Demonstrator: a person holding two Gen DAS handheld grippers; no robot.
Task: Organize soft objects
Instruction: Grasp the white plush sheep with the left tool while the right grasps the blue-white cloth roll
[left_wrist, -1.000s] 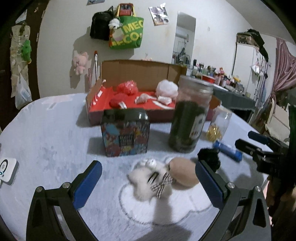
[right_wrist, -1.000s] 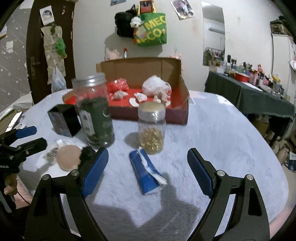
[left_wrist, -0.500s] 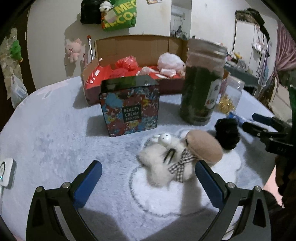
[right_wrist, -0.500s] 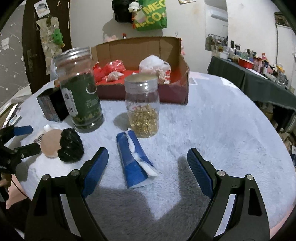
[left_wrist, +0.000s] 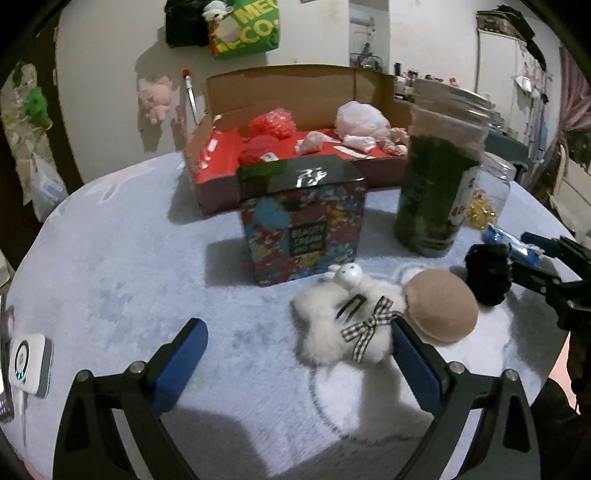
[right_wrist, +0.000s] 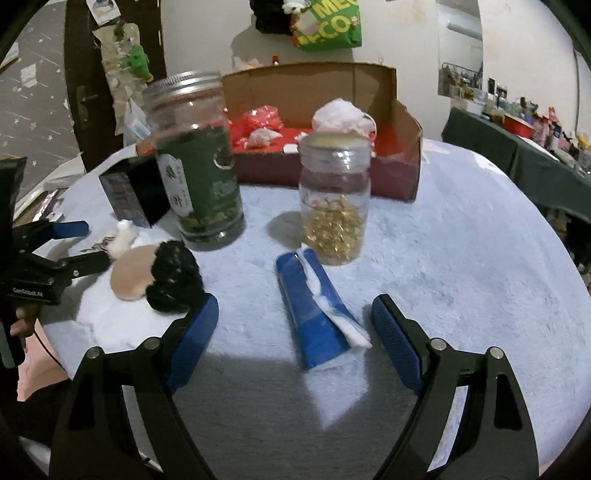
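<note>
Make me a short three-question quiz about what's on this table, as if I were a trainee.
1. True or false: the white fluffy toy lies inside the cardboard box.
2. What touches the tan round puff on its side?
A. black pom-pom
B. jar of gold pins
C. blue packet
3. Fill in: the blue packet lies on the cloth between the fingers of the ____ tongs.

Key: 1 false; 2 A; 3 right.
</note>
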